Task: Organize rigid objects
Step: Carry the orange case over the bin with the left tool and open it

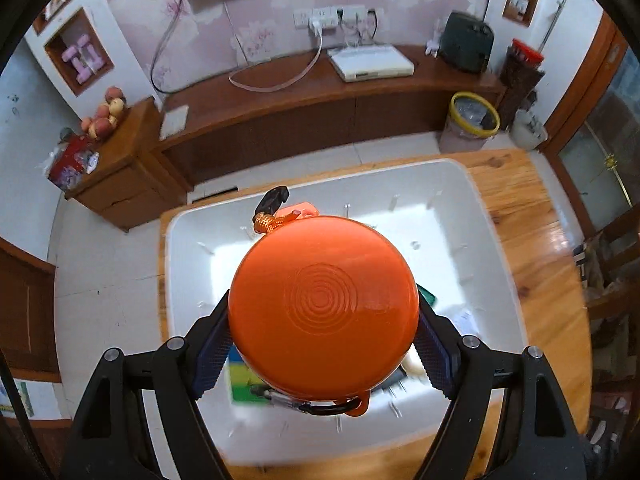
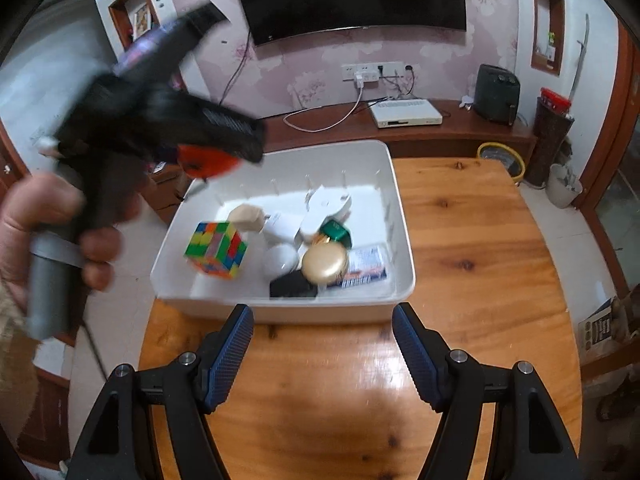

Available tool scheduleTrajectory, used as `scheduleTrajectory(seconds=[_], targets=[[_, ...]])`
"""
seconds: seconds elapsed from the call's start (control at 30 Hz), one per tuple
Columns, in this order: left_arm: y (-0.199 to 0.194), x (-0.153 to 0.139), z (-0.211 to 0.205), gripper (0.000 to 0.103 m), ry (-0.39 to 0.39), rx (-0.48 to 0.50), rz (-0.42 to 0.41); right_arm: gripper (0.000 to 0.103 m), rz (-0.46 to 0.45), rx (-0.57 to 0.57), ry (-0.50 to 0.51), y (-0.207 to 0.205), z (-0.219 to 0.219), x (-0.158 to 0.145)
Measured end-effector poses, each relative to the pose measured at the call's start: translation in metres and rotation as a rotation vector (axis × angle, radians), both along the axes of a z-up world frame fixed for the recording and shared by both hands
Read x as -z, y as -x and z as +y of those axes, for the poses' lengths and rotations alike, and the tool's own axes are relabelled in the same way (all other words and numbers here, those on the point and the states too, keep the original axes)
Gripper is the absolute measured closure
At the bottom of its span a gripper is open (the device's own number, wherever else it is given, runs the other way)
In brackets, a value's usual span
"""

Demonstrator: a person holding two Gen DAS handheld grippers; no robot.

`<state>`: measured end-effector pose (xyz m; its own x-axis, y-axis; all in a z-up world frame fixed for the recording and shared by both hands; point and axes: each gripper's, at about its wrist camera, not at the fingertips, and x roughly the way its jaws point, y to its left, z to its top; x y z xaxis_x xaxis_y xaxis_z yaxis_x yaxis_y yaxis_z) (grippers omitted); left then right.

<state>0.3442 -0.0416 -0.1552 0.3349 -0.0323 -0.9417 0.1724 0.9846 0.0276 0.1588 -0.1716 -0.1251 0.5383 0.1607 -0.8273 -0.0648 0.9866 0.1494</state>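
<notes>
Bare wooden tabletop [image 2: 480, 240] right of and in front of the white plastic bin [image 2: 400, 216]: open passage there. Far and left parts of the bin floor free; right half crowded by a multicoloured puzzle cube [image 2: 216, 250], round gold tin [image 2: 324, 264] and white pieces. Left approach blocked by the other black gripper [image 2: 160, 120] over the bin's left rim.

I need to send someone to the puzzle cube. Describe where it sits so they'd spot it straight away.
Start at the wooden table and find the white bin on it. The puzzle cube lies in the bin's left part as the right wrist camera sees it, tilted, left of the white, gold and black items clustered there. It is the only multicoloured thing in there, a patchwork of green, yellow, orange, blue and red squares.
</notes>
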Motion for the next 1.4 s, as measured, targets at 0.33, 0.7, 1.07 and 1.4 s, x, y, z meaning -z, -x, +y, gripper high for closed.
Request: scheduleTrajectory(seconds=[0.33,0.7,1.07,1.4], targets=[[-0.043,0.075,-0.006,0.02,0.033,-0.032,0.125,0.03,0.083,0.062,-0.002,-0.039,0.012,0.032],[-0.054,0.094,-0.003,0.019,0.154,-0.063,0.119,0.03,0.113,0.067,0.033,-0.05,0.022,0.046],[-0.053,0.088,0.013,0.001,0.14,-0.109,0.101,0.03,0.129,0.052,0.027,-0.053,0.036,0.052],[-0.035,0.04,0.03,0.001,0.231,-0.093,0.023,0.03,0.132,0.048,0.032,-0.052,0.045,0.047]])
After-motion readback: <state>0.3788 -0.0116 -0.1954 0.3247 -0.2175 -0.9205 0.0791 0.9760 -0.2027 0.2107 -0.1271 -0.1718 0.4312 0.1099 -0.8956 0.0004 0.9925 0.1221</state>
